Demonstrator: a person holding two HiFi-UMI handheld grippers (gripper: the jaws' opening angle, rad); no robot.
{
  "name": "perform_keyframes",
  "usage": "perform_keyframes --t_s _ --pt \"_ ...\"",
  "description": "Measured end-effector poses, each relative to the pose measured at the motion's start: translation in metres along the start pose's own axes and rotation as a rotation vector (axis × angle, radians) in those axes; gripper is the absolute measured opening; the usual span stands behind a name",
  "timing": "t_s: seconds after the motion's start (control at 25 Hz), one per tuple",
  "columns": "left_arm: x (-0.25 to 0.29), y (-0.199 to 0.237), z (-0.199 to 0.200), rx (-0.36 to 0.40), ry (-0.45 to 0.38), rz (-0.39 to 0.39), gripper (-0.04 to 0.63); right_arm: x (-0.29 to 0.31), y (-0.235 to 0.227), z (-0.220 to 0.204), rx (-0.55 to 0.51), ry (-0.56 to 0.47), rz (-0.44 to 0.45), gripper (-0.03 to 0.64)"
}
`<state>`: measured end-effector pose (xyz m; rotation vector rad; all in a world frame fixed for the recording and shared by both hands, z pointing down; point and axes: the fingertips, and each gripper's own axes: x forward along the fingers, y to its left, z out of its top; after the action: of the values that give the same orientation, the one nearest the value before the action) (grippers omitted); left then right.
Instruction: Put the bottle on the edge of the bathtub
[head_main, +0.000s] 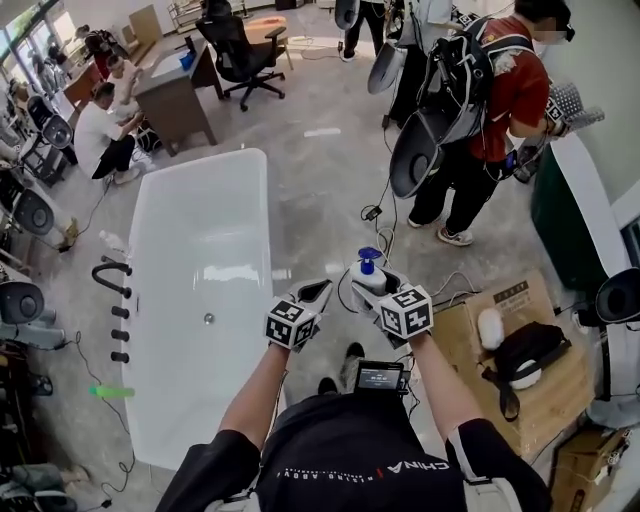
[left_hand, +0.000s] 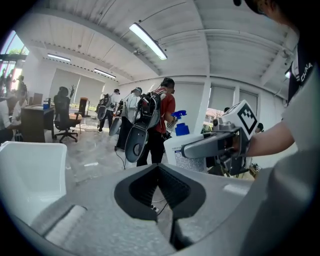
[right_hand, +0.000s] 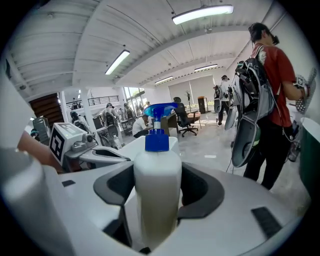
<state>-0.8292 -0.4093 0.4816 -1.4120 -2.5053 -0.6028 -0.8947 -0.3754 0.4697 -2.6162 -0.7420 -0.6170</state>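
Head view only: drain (head_main: 208, 318) in bathtub (head_main: 200, 200)

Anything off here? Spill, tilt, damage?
Nothing stands out. The spray bottle stands upright, clamped in the right gripper; the left gripper is shut and empty; the bathtub looks clean and undamaged.

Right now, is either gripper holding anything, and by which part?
The right gripper holds the white spray bottle by the middle of its body. The left gripper holds nothing; its fingers are together.
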Motion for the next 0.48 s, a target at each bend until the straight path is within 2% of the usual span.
perform_keyframes --t_s 0.28,0.48 --pt "0.055 0.072 0.029 -0.025 -0.016 0.062 0.009 0.070 -0.057 0.043 -0.037 -0.003 0.054 0.273" --pt "0.110 0.123 0.070 -0.039 -0.013 0.093 0.009 0.113 -0.119 0.097 -0.050 -0.010 0.080 0.273"
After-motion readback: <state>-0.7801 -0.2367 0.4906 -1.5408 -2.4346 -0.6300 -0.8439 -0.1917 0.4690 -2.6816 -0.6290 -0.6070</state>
